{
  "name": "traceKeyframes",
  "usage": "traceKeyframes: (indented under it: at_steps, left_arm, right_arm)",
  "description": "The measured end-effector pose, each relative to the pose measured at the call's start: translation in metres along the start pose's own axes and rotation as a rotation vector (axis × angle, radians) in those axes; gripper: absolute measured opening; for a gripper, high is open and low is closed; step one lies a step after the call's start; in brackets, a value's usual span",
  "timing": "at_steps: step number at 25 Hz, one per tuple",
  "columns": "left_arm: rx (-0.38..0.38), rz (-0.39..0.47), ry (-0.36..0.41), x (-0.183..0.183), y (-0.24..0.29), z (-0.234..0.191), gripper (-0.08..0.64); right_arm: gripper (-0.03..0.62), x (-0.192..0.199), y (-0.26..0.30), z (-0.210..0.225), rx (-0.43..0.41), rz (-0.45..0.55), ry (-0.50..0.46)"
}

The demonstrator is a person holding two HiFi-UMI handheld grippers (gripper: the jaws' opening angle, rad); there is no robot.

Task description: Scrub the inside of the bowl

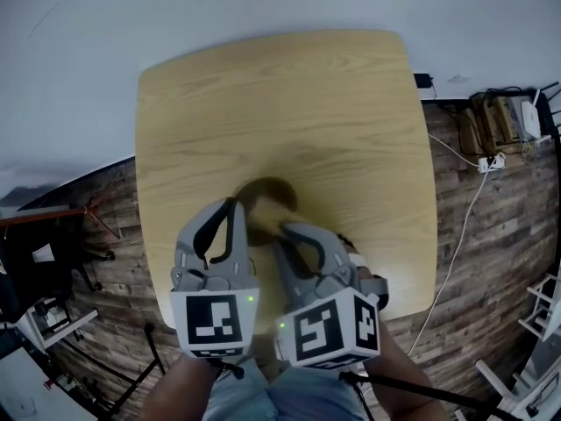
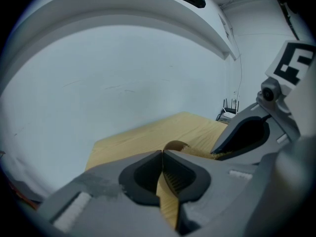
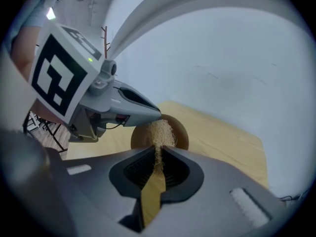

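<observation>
Bowl [image 1: 268, 191]: small, round, wooden. It sits on the table [image 1: 351, 103] towards the person's edge, under both grippers. Judged light and rigid, and smooth enough to skate once scrubbing starts, so it wants pinning at the rim.

Left gripper [image 2: 162, 154]: jaws together right at the bowl's left rim, apparently pinching the wall (the contact itself is hard to make out).

Scrubber [image 3: 159, 131]: pale tuft of coarse fibre. Judged soft and springy, likely to flatten under pressure; best held low so the tuft stays free.

Right gripper [image 3: 159, 154]: jaws clamped on the scrubber's lower end, with the tuft poking out over the bowl's hollow.

Bowl contents: nothing seen beyond the tuft; its bottom is mostly hidden.
</observation>
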State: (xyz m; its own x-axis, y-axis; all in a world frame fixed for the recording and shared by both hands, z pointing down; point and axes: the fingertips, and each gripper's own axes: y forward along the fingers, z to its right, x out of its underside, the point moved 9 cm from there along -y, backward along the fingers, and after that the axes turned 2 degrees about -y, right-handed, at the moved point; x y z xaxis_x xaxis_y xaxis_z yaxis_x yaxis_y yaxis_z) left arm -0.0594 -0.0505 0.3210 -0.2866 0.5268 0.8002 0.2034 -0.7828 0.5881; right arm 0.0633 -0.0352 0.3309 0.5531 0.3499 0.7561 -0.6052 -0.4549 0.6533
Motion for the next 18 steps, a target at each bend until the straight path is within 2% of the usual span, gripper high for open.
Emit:
traceKeyframes:
  at_steps: [11, 18]
  left_arm:
    - [0.014, -0.018, 0.004, 0.003, 0.006, -0.009, 0.029]
    - [0.038, -0.024, 0.015, 0.000, 0.011, -0.006, 0.029]
  right_arm:
    - [0.037, -0.007, 0.029, 0.003, 0.109, -0.047, -0.105]
    - [0.037, -0.004, 0.046, 0.006, 0.094, -0.038, -0.136]
